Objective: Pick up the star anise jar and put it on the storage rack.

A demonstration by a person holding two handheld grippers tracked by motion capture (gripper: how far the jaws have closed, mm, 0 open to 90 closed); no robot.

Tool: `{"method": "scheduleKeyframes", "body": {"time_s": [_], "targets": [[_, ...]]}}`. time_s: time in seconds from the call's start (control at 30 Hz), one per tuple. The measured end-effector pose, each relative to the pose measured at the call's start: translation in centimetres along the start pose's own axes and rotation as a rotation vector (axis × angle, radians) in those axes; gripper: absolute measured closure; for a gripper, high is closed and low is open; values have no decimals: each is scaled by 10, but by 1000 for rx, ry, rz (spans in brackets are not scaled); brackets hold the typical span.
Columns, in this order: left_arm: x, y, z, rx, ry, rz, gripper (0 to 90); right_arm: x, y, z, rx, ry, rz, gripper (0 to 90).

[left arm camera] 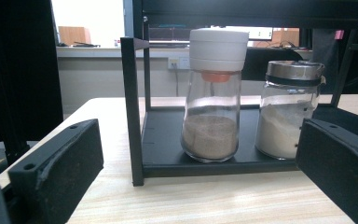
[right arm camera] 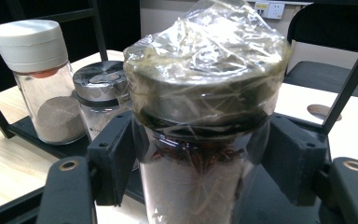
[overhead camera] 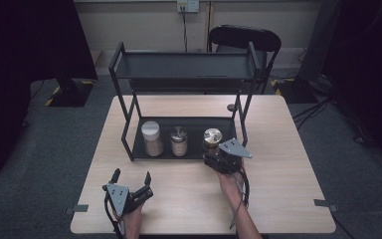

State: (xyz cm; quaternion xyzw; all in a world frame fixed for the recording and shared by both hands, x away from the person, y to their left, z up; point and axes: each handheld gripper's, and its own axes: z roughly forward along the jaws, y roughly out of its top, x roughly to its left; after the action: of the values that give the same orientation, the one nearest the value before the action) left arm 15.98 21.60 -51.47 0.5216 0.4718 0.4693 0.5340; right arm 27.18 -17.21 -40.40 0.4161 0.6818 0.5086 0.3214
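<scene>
Right gripper view puts the film-wrapped jar [right arm camera: 205,116] square in front of you, with your right gripper [right arm camera: 200,158] clamped on its glass body just under the dark lid, one pad on each side. In the high view that jar [overhead camera: 212,138] stands at the right end of the rack's lower shelf [overhead camera: 195,144], near its front edge, to the right of the steel-lidded jar [overhead camera: 178,141] and the white-capped shaker [overhead camera: 151,138], which stands furthest left.

The wrap looks slippery and loose, so I would judge the hold less sure than it appears: keep the jaws firmly on the glass rather than on the crinkled film over the lid, and keep the jar upright as you move it. The steel-lidded jar sits just beside it on the left, and the rack's right upright [overhead camera: 242,119] rises close on the other side, so travel straight along the gap, towards you or straight down, not sideways.

Your left gripper [overhead camera: 131,179] rests on the bench [overhead camera: 278,199] near the left front, jaws apart and holding nothing, facing the shaker [left arm camera: 213,95]. Leave it there unless the rack [overhead camera: 184,64] starts to slide; then steady the frame with it.
</scene>
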Motion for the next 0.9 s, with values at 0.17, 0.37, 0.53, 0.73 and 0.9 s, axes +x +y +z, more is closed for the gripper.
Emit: {"method": "scheduleKeyframes", "body": {"time_s": [0.17, 0.37, 0.53, 0.73, 0.9], "targets": [[0, 0, 0, 1, -1, 2, 1, 1, 0, 4, 1, -2, 6, 310], [0, 0, 0, -1, -2, 1, 1, 2, 2, 9, 5, -2, 13, 310], [0, 0, 0, -1, -2, 2, 1, 3, 1, 14, 11, -10, 13, 310], [0, 0, 0, 0, -3, 3, 1, 5, -1, 20, 19, -18, 17, 310], [0, 0, 0, 0, -3, 2, 1, 6, -2, 23, 23, -24, 18, 310]]}}
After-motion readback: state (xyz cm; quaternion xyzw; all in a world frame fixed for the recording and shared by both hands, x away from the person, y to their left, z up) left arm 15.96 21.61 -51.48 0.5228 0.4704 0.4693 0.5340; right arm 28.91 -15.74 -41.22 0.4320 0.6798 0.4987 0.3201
